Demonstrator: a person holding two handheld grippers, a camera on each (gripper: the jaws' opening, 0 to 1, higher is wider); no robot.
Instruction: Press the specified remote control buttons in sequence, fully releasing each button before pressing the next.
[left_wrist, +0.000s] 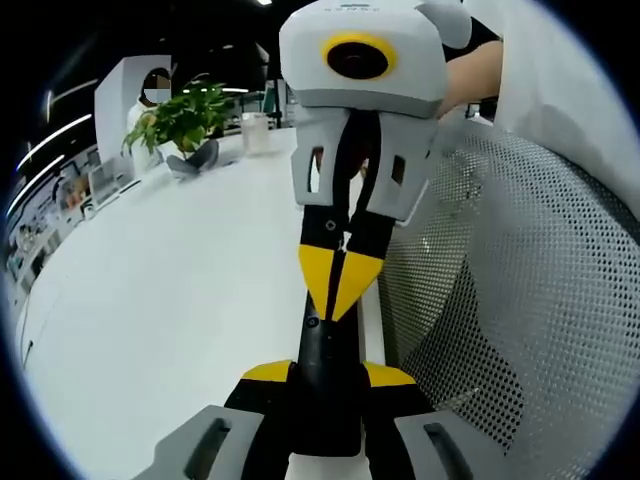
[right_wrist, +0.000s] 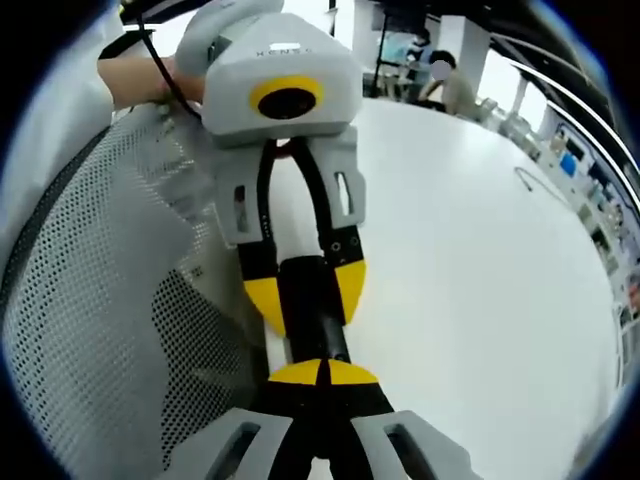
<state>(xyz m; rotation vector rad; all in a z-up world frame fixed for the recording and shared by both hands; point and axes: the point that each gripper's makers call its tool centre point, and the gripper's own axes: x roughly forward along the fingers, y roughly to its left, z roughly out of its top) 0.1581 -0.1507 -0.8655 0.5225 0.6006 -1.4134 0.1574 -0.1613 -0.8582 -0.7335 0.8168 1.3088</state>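
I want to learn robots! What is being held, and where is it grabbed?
The left gripper clamps a black remote by its long sides; the shut right gripper holds nothing.

The long slim remote control (left_wrist: 328, 365) was black. Both two-jaw grippers, left (left_wrist: 330, 385) and right (right_wrist: 320, 372), wore yellow tips on black jaws with pale grey bodies. The tabletop (left_wrist: 180, 290) was white; the perforated mesh chair back (left_wrist: 520, 290) grey-white, dotted.

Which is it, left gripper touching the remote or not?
Touching. In the right gripper view, the left gripper clamps the remote between its yellow jaws.
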